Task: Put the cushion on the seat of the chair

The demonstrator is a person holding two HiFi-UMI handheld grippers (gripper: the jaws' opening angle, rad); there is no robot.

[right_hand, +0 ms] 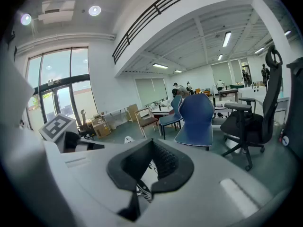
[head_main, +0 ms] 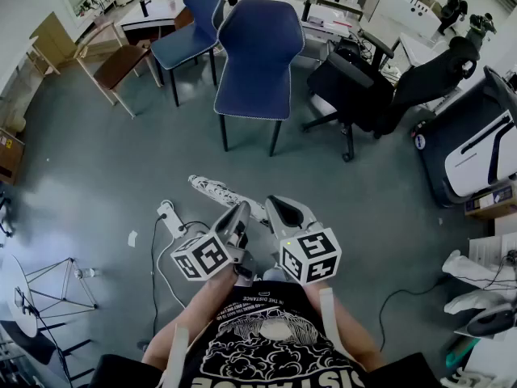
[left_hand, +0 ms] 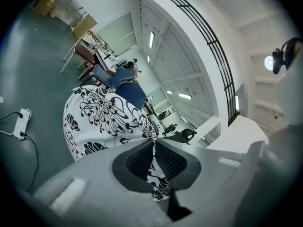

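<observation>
The cushion (head_main: 220,191), white with black flowers, hangs edge-on in front of me, held by both grippers above the floor. My left gripper (head_main: 241,214) is shut on the cushion's edge; in the left gripper view the cushion (left_hand: 97,119) bulges out beyond the closed pads (left_hand: 142,159). My right gripper (head_main: 275,209) is also shut, with patterned fabric (right_hand: 142,189) pinched between its pads. The blue chair (head_main: 258,48) stands ahead of me with its seat facing me, and it appears ahead in the right gripper view (right_hand: 195,120).
A second blue chair (head_main: 192,24) and a wooden chair (head_main: 115,65) stand at the back left. A black office chair (head_main: 380,81) is to the right of the blue chair. A white power strip (head_main: 170,217) with its cable lies on the floor at my left.
</observation>
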